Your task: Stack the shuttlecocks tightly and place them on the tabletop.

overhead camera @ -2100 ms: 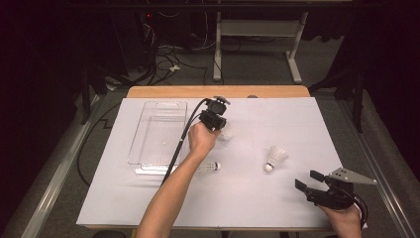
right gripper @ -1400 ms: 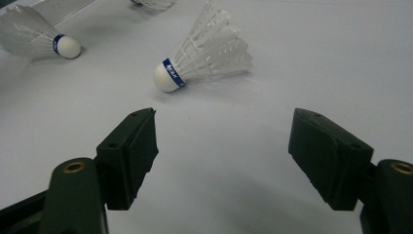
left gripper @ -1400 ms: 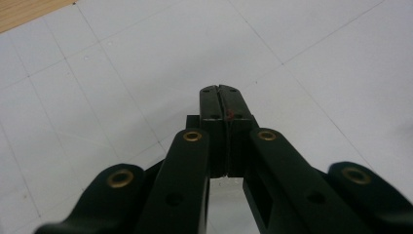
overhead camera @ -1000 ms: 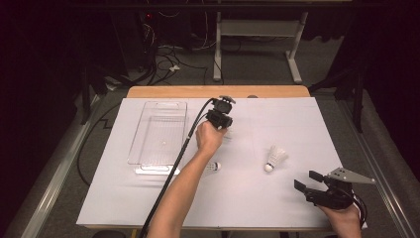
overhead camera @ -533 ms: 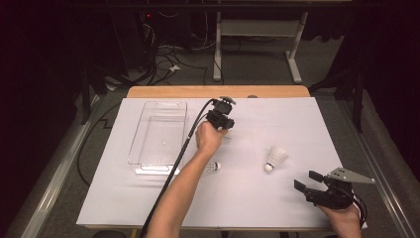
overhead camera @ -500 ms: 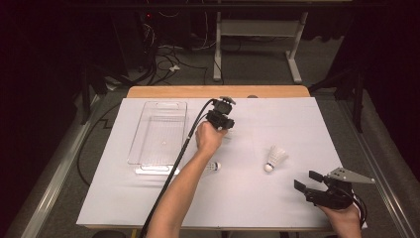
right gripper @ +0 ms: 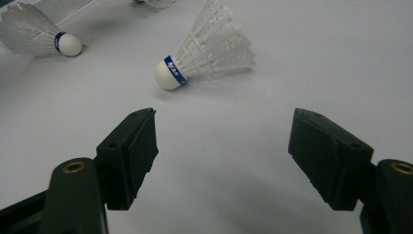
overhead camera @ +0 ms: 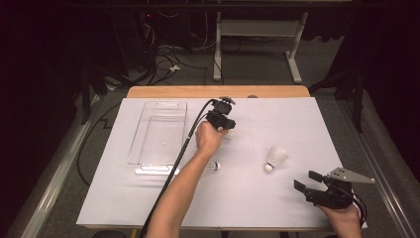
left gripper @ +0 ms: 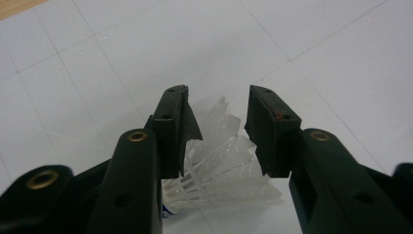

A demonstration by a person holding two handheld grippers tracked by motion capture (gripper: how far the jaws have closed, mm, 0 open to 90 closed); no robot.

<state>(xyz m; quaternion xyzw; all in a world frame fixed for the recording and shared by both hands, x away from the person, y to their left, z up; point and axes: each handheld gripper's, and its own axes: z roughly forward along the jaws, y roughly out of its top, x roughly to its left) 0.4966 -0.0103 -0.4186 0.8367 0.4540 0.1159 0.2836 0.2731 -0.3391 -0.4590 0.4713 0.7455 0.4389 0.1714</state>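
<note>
My left gripper (left gripper: 218,92) points down at the white table, and its jaws have just been opening. A white feathered shuttlecock (left gripper: 221,161) lies on the table between and under them, and the pads do not press on it. In the high view this gripper (overhead camera: 224,124) sits at mid table, right of the clear tray (overhead camera: 148,148). A second shuttlecock (overhead camera: 275,158) lies to the right, also seen in the right gripper view (right gripper: 204,53). A third shuttlecock (overhead camera: 214,167) lies beside the left forearm. My right gripper (right gripper: 224,114) stands open and empty near the front right corner (overhead camera: 304,180).
The white sheet (overhead camera: 277,208) covers the table, with a wooden strip (overhead camera: 213,91) along the far edge. The left gripper's black cable (overhead camera: 178,158) trails across the tray's right side. A dark floor with cables and a stand lies beyond.
The left hand edged slightly farther from me early on and has held still since. The right gripper has not moved.
</note>
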